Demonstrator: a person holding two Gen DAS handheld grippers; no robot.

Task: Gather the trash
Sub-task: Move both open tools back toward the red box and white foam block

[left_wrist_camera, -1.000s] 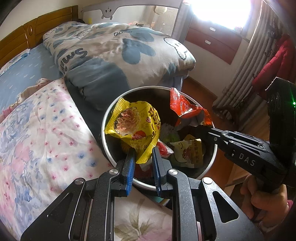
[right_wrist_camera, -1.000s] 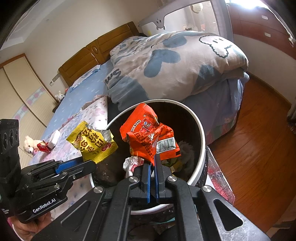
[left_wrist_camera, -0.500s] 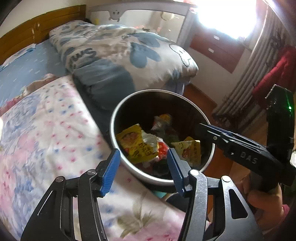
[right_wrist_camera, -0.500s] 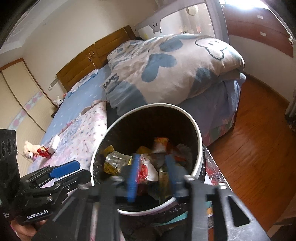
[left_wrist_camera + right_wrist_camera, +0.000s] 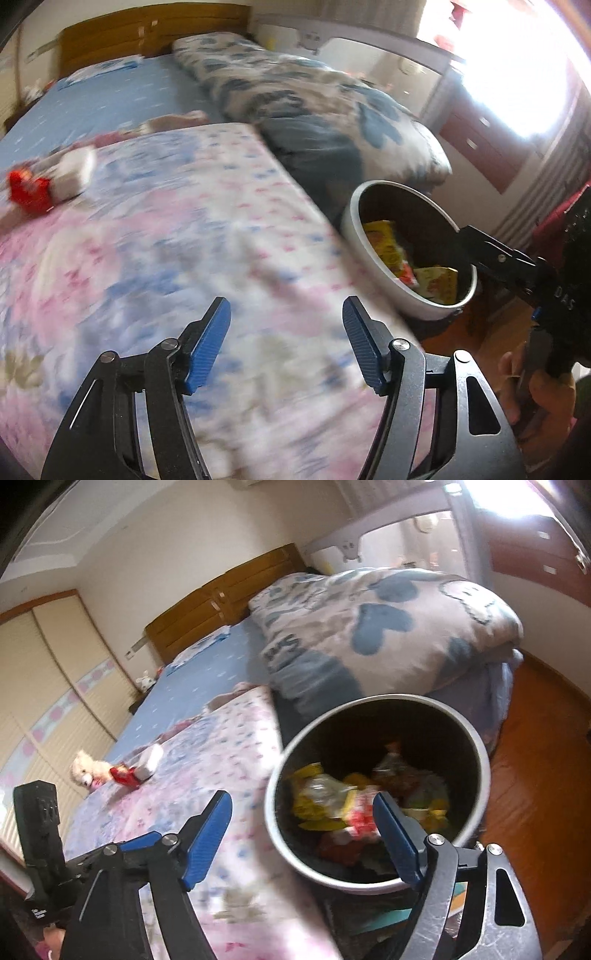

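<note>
The left gripper [image 5: 286, 341] hangs above the floral pink bedspread [image 5: 166, 240], its jaws spread wide with nothing between them. The right gripper [image 5: 303, 834] has its jaws released too, wide apart and empty, at the near rim of the round trash bin [image 5: 476, 738].

The trash bin stands on the floor just beside the bed, at its right edge, and it touches the hanging bedding. Inside the bin lie the snack wrappers [image 5: 332, 801]: yellow ones to the left, red and white ones in the middle, and more pieces to the right, all blurred. In the left wrist view the same bin [image 5: 354, 218] shows the yellow wrappers [image 5: 384, 243] against its left inner wall.

Far to the left on the bedspread lies a red wrapper [image 5: 27, 192], touching a small white box [image 5: 74, 173]. A white plush toy [image 5: 83, 770] sits just beside them. On the far right part of the bed a folded grey and blue quilt [image 5: 376, 627] is piled.
</note>
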